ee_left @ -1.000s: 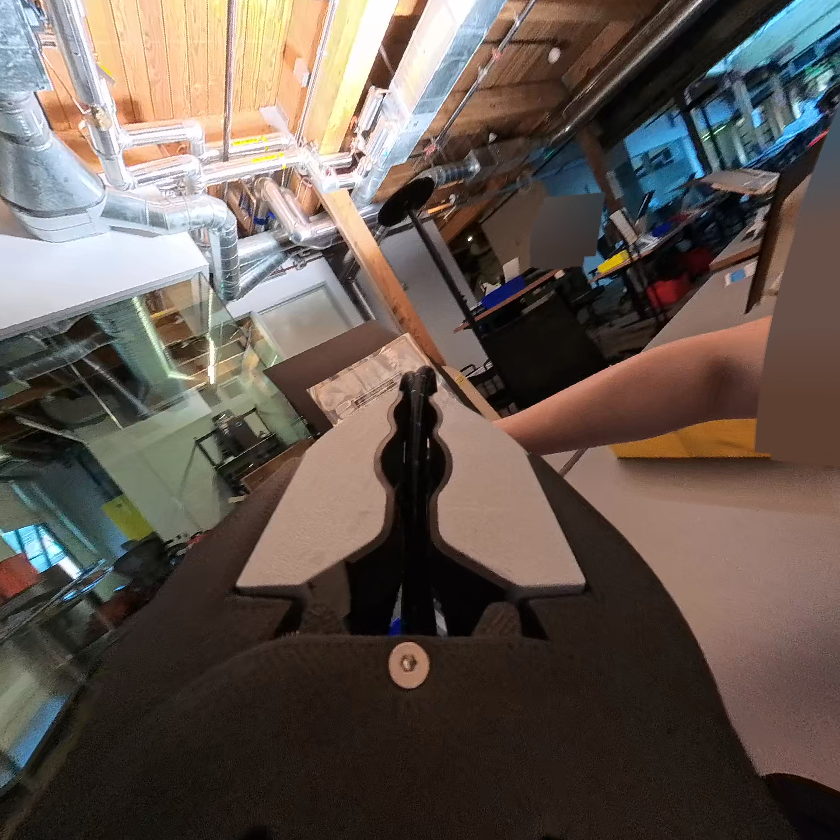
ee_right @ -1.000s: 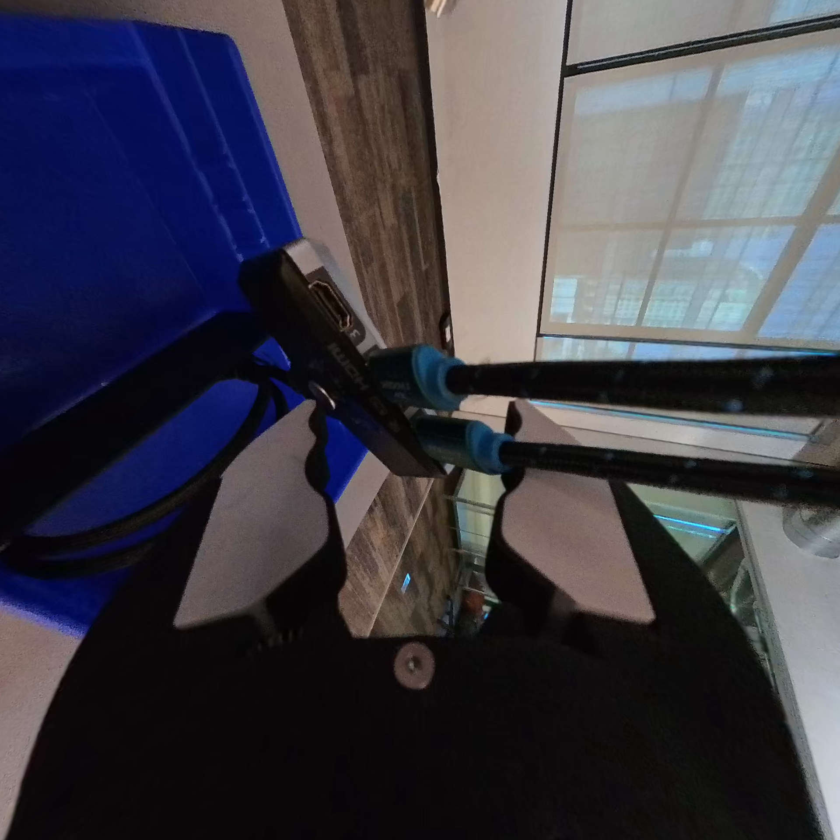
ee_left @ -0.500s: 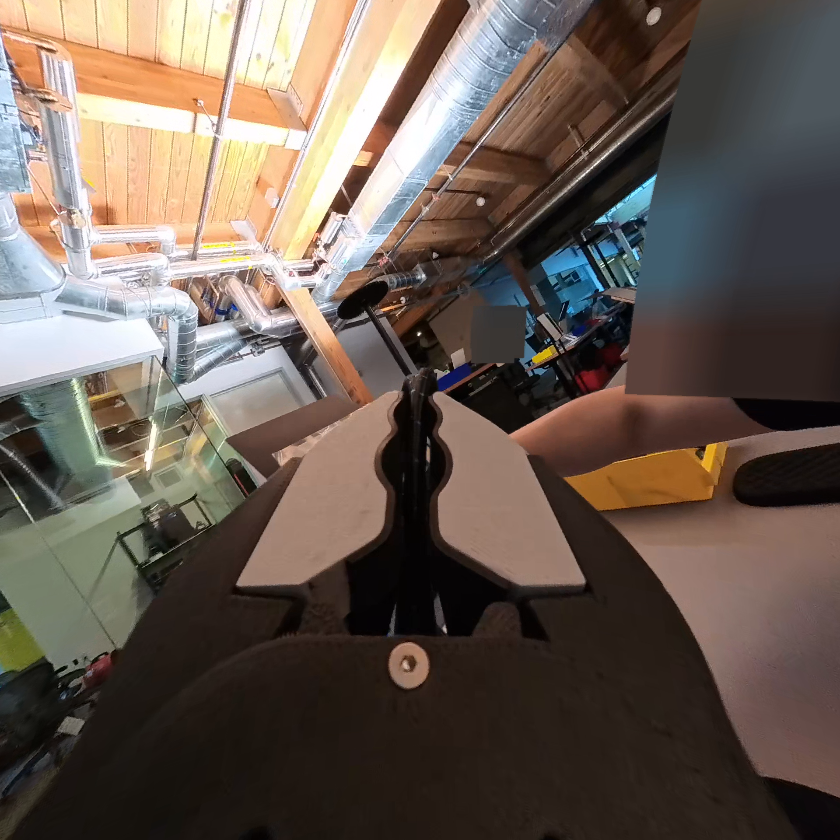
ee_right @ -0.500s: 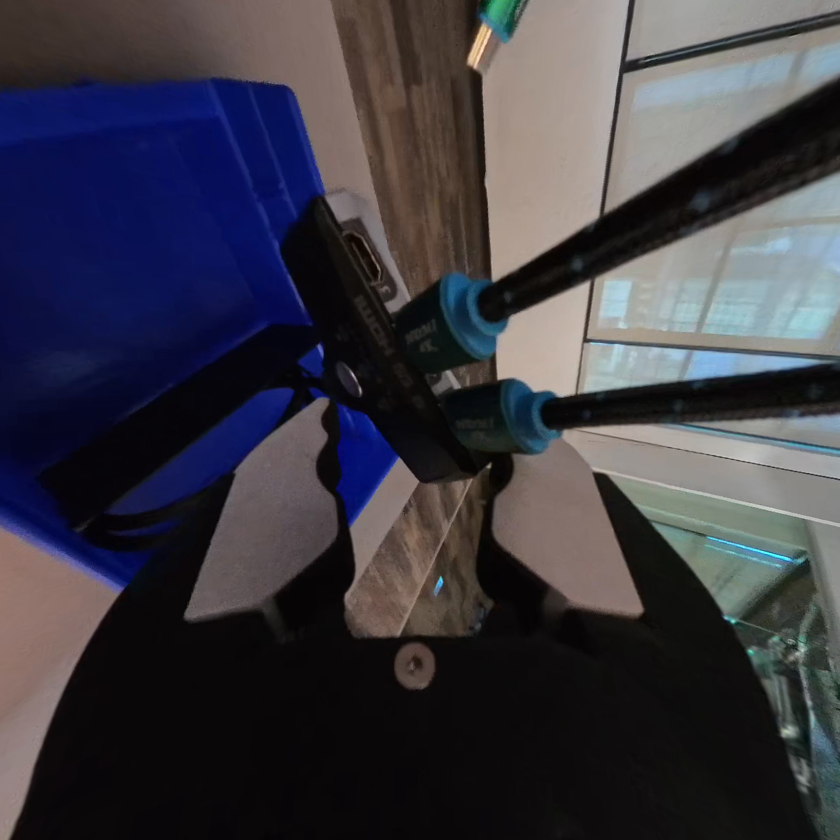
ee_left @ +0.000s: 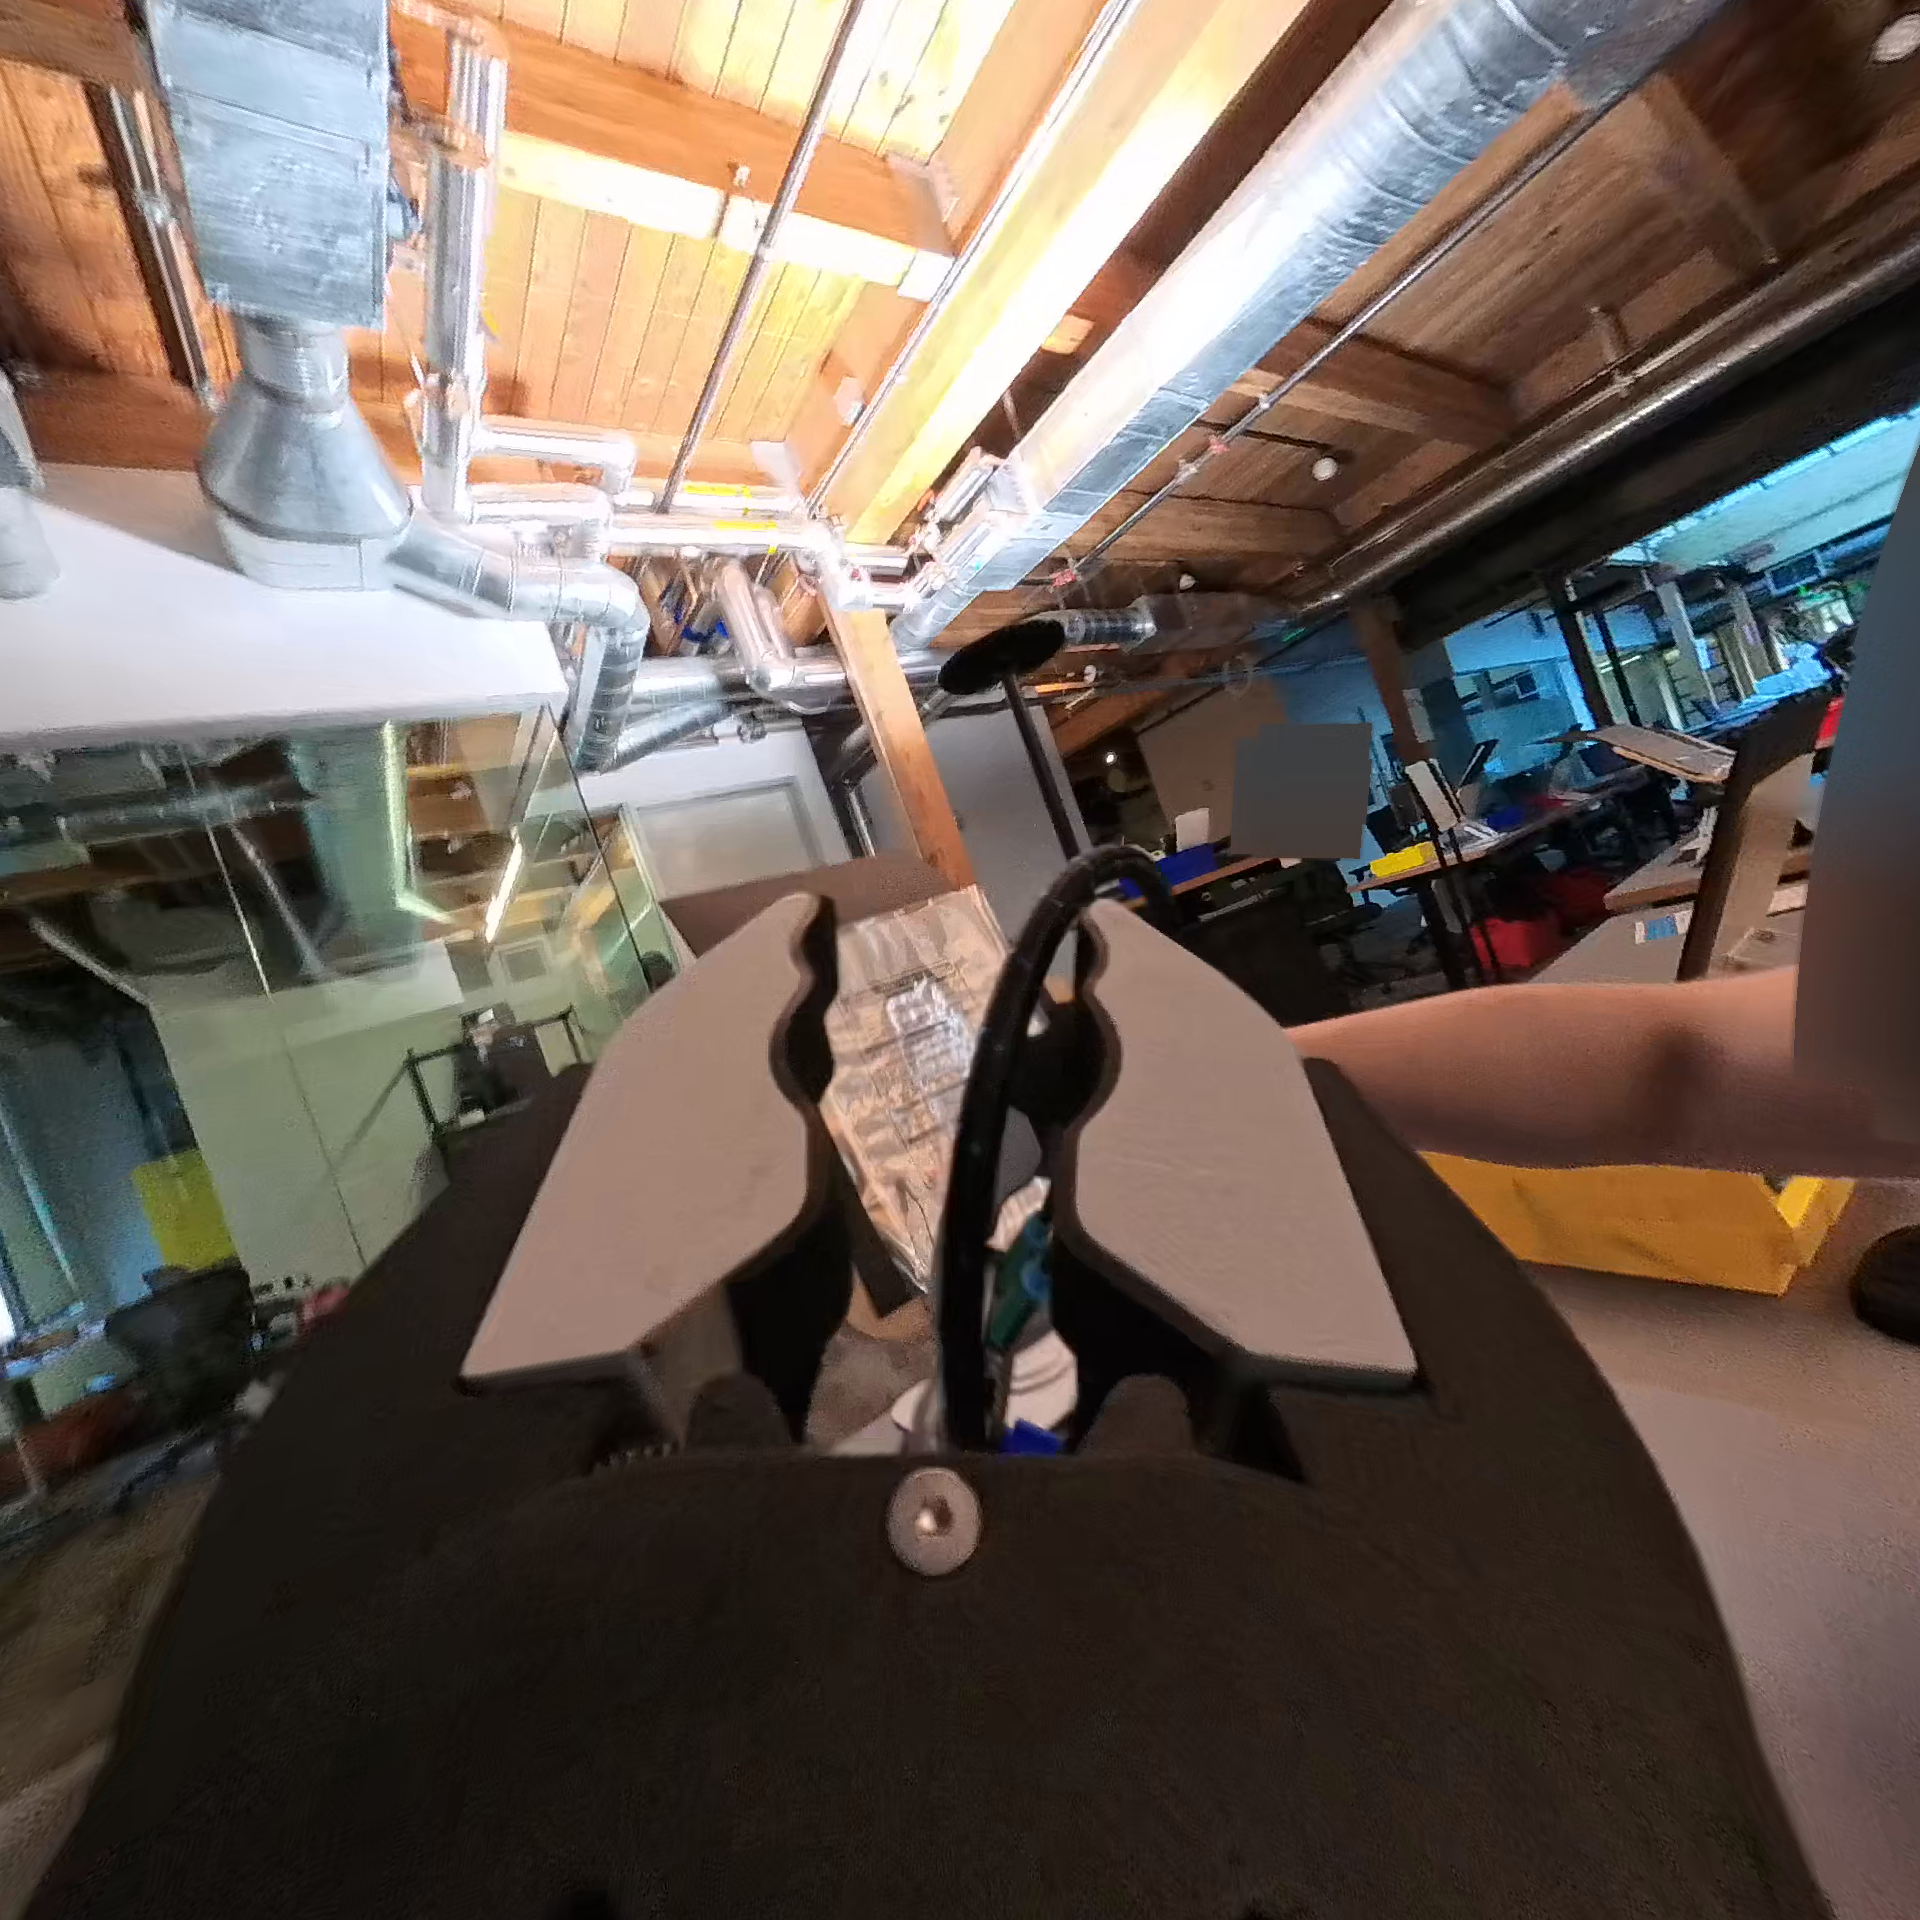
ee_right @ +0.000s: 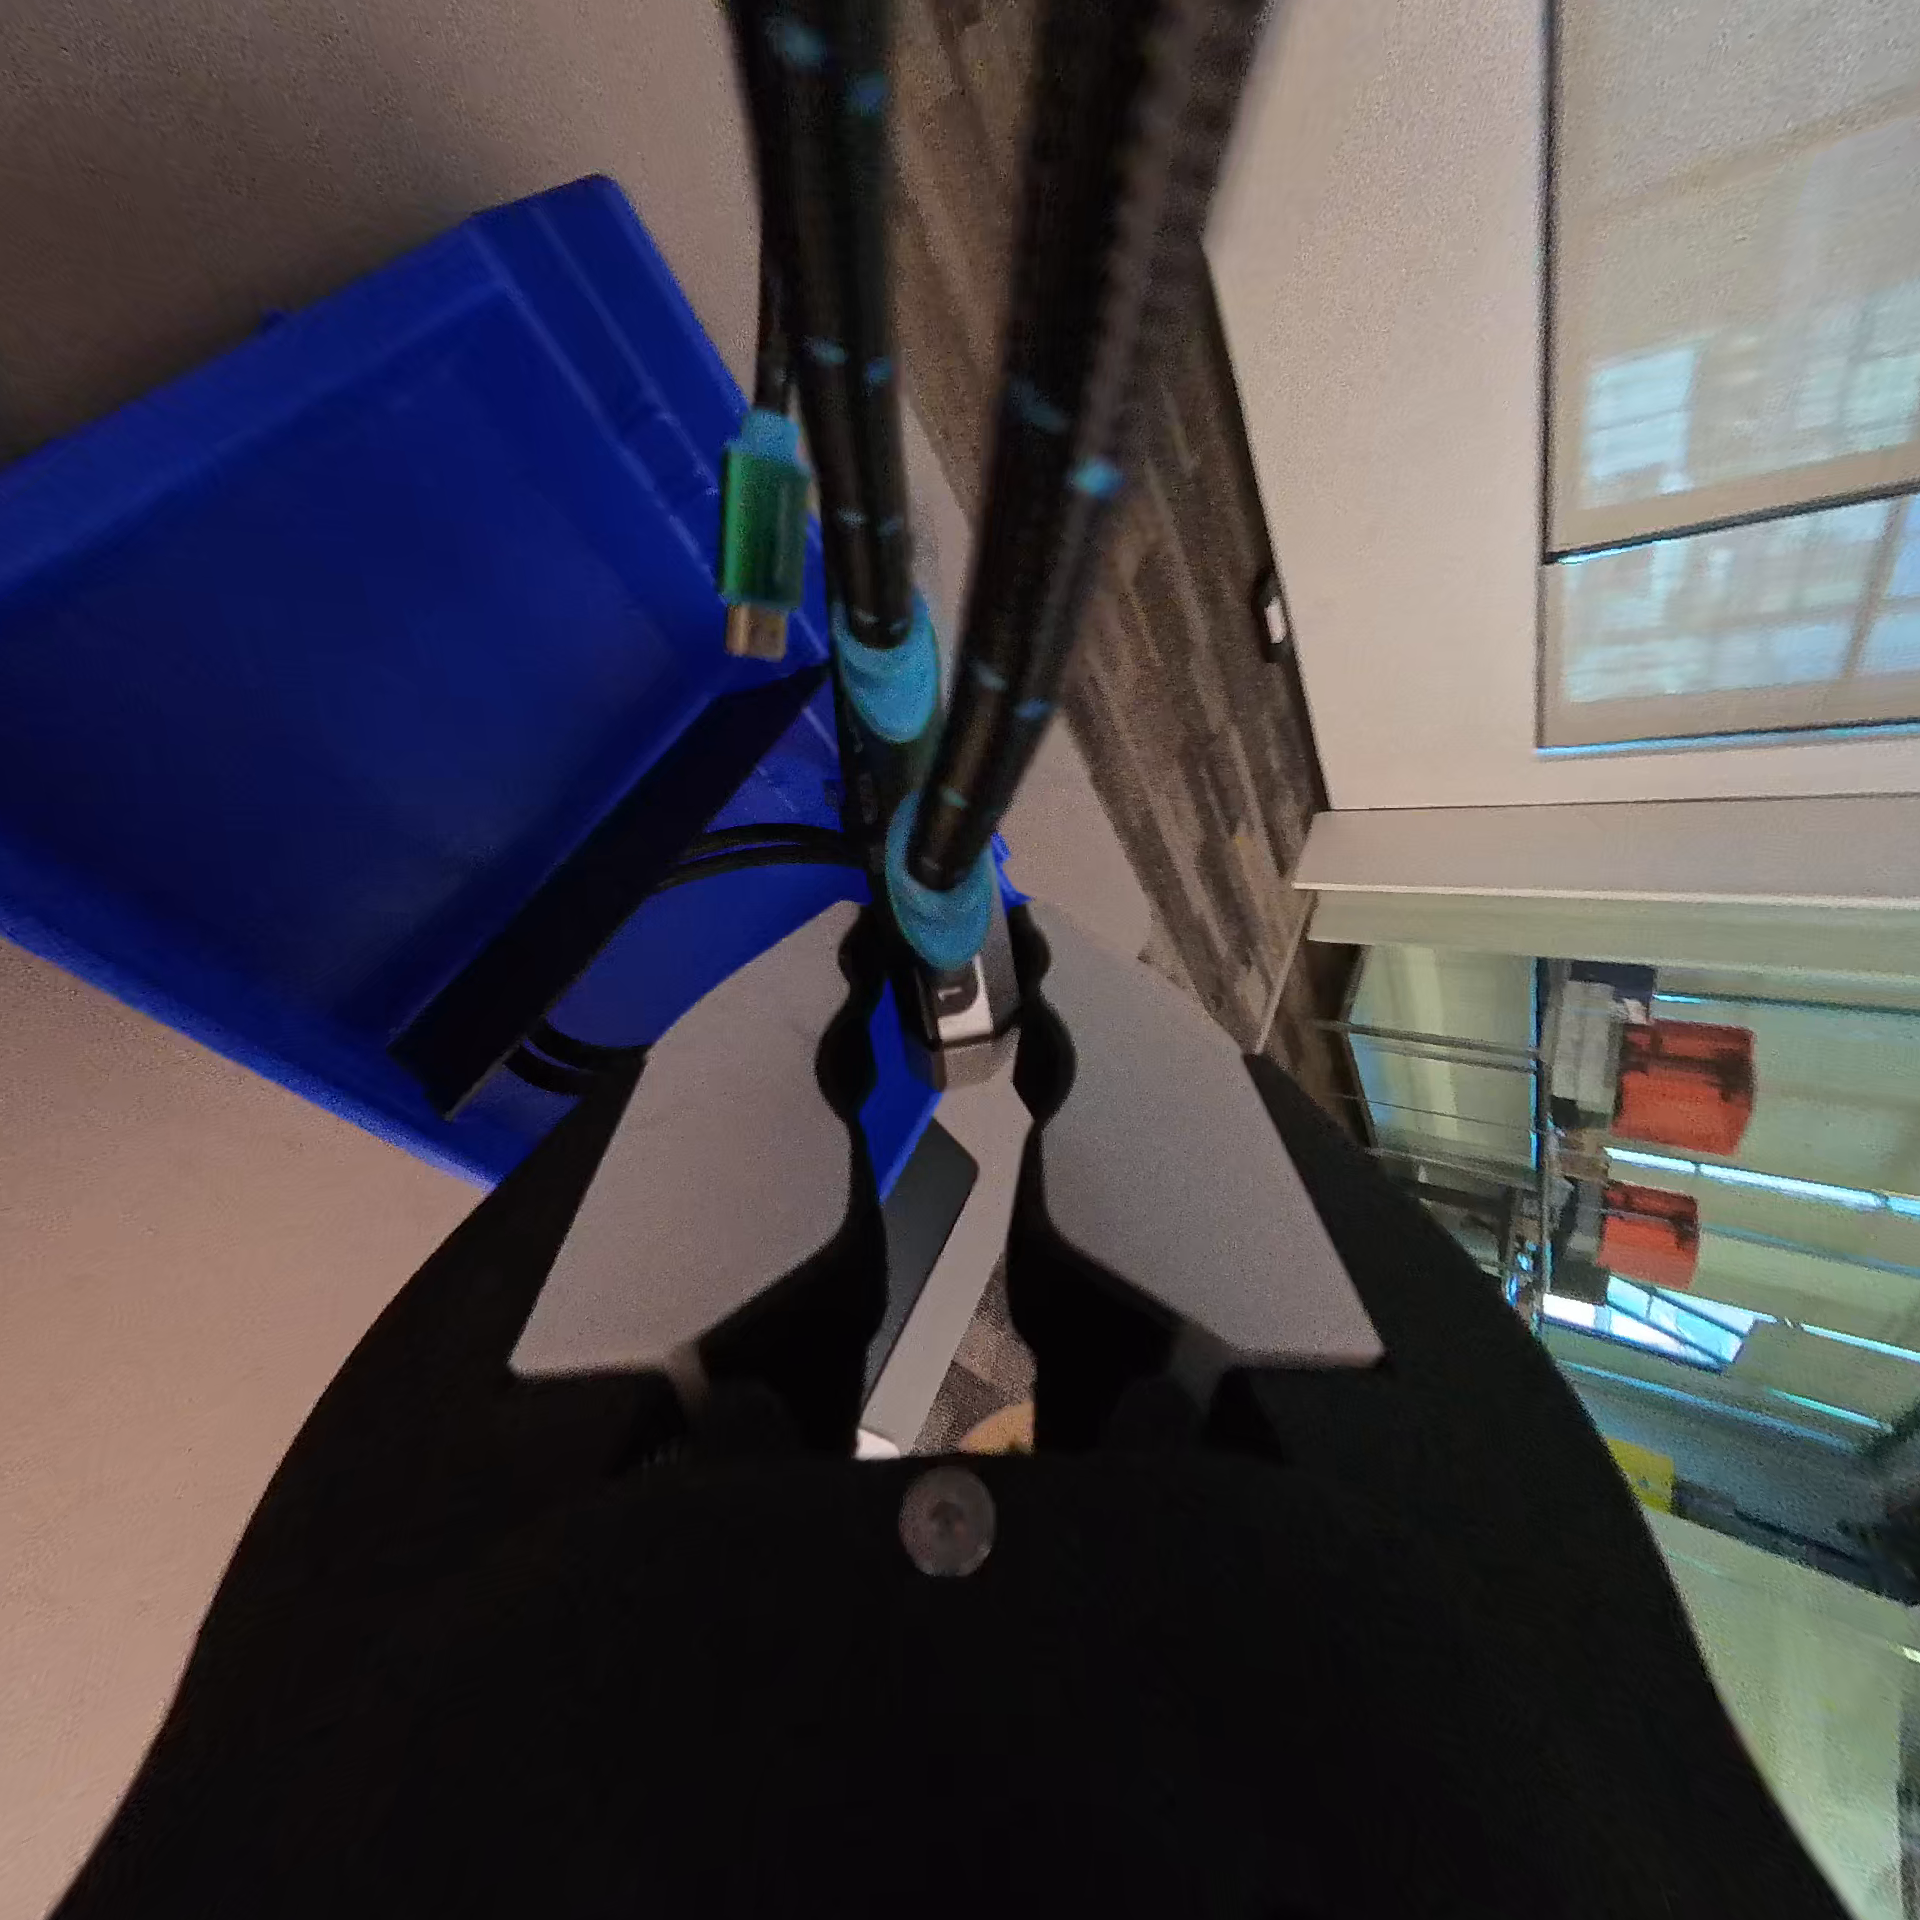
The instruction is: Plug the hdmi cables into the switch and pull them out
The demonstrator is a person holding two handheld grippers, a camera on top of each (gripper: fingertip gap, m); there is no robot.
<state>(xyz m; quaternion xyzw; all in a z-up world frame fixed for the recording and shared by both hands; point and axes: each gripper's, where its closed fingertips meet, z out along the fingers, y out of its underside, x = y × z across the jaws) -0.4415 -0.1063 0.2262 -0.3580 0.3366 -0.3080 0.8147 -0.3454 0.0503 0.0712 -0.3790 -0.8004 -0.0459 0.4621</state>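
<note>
In the right wrist view my right gripper [ee_right: 940,935] is shut on the small grey switch [ee_right: 966,1023], seen end-on between the fingertips. Two black braided HDMI cables with blue collars [ee_right: 888,675] [ee_right: 935,894] are plugged into it and run up out of view. A third cable's green plug [ee_right: 764,530] hangs loose beside them. In the left wrist view my left gripper [ee_left: 956,914] is open. A black cable [ee_left: 977,1091] loops up through the gap and leans on the right finger. A green connector [ee_left: 1023,1278] shows low between the fingers.
A blue bin [ee_right: 312,675] sits on the grey table just left of the switch. In the left wrist view a person's bare arm [ee_left: 1558,1060] reaches across above a yellow bin [ee_left: 1621,1216]. A clear plastic bag [ee_left: 904,1039] lies ahead.
My left gripper has opened and released the black cable. My right gripper has closed onto the switch and turned, so the plugged cables now run upward instead of to the right.
</note>
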